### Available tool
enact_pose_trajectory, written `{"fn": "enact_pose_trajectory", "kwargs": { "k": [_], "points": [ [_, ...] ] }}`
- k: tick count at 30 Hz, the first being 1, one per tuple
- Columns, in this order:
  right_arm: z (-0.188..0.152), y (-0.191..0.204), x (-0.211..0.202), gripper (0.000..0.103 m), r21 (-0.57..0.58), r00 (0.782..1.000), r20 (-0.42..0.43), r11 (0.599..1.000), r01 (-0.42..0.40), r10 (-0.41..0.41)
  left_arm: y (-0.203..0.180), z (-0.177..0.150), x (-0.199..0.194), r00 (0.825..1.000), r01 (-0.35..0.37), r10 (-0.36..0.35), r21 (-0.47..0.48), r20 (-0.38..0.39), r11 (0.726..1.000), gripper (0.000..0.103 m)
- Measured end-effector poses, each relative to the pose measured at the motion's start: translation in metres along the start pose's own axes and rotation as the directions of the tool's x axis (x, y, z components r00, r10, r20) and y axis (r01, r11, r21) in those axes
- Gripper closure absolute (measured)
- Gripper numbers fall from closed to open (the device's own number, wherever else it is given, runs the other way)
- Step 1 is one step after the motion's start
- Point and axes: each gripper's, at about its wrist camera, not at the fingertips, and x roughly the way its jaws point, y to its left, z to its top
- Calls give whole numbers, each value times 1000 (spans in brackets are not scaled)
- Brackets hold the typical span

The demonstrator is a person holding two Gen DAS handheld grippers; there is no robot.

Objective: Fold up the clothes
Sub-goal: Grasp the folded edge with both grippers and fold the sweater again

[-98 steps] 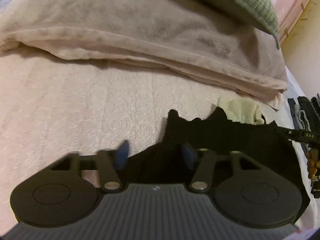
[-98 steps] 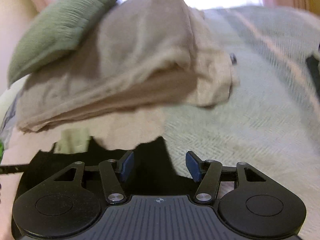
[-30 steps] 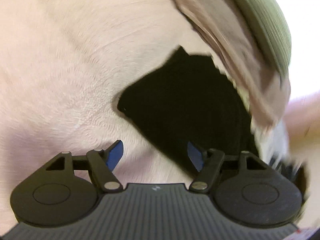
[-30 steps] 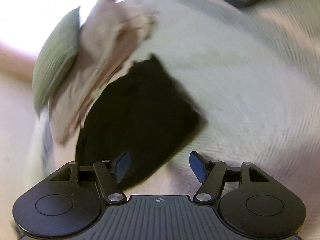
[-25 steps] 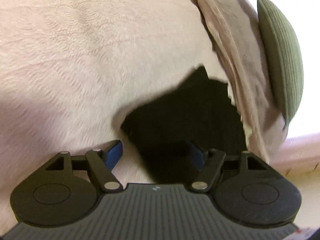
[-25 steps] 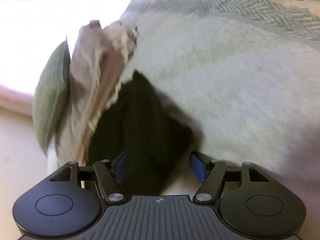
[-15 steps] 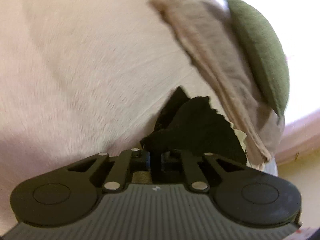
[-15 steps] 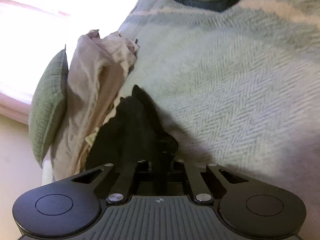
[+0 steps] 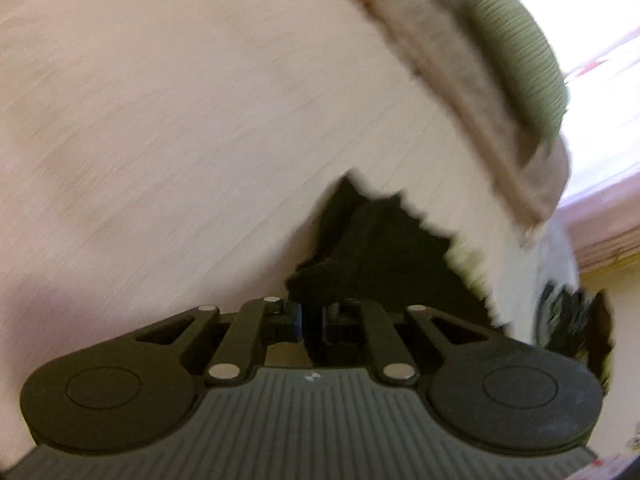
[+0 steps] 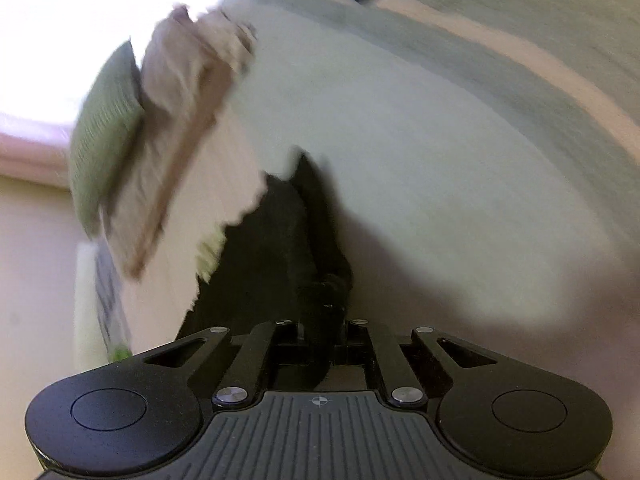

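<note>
Left wrist view: left gripper (image 9: 313, 322) has its jaws drawn almost fully together, with a fold of the black garment (image 9: 384, 256) pinched between them. The cloth runs from the jaws forward and to the right, bunched and rumpled near the grip, then spreading onto the pale bedspread (image 9: 168, 112). Judgement: the pinch sits at an edge or corner so the fabric can be lifted and carried over for a fold.

Beyond the garment, upper right, a folded beige blanket (image 9: 460, 80) lies on the bed with a green cushion (image 9: 520, 48) resting against its far side. Both are well apart from the garment, so they should not catch in the fold. A dark heap at the far right edge is too blurred to identify.

Right wrist view: right gripper (image 10: 323, 334) is likewise clamped nearly closed on the black garment (image 10: 288, 248), a narrow ridge of cloth rising straight out of the jaws. The rest hangs or drapes to the left of that ridge over the bedspread (image 10: 440, 140). The blanket (image 10: 180, 128) and cushion (image 10: 104, 128) sit at upper left.

Two grips on one garment suggest it is being held by two points of one edge, spread between the hands. The frames are motion-blurred, so I cannot tell whether the cloth's far end touches the bed.
</note>
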Motion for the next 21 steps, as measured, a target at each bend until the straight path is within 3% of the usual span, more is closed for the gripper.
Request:
{"fn": "enact_pose_trajectory", "kwargs": {
  "k": [2, 4, 5, 8, 10, 13, 15, 19, 21],
  "points": [
    [-12, -17, -5, 98, 26, 998, -43, 998, 54, -53, 14, -17, -3, 998, -22, 22, -4, -53, 1000, 93],
    [-11, -20, -7, 64, -44, 984, -59, 985, 167, -170, 17, -20, -4, 993, -99, 105, 98, -54, 990, 83],
    [-7, -17, -11, 58, -106, 976, -35, 972, 211, -216, 18, -16, -6, 991, -121, 128, 141, -41, 983, 72],
    [14, 6, -20, 56, -283, 971, 73, 929, 238, -226, 7, 10, -12, 983, -183, 178, 281, 41, 942, 75],
    [29, 30, -11, 56, -386, 983, 102, 905, 179, -151, -15, 34, -9, 990, -140, 116, 368, 85, 919, 75],
    [50, 71, 20, 56, -520, 995, 99, 853, 45, 8, -62, 65, 21, 998, -26, -3, 478, 59, 878, 67],
    [65, 91, 52, 56, -558, 996, 71, 830, -4, 52, -90, 77, 52, 998, 39, -54, 533, 13, 845, 53],
    [93, 109, 112, 56, -548, 996, 10, 833, -71, 92, -116, 94, 121, 995, 86, -45, 555, -87, 827, 53],
    [99, 109, 134, 56, -538, 996, -19, 839, -88, 92, -118, 101, 148, 990, 82, -6, 539, -141, 838, 61]
  ]
}}
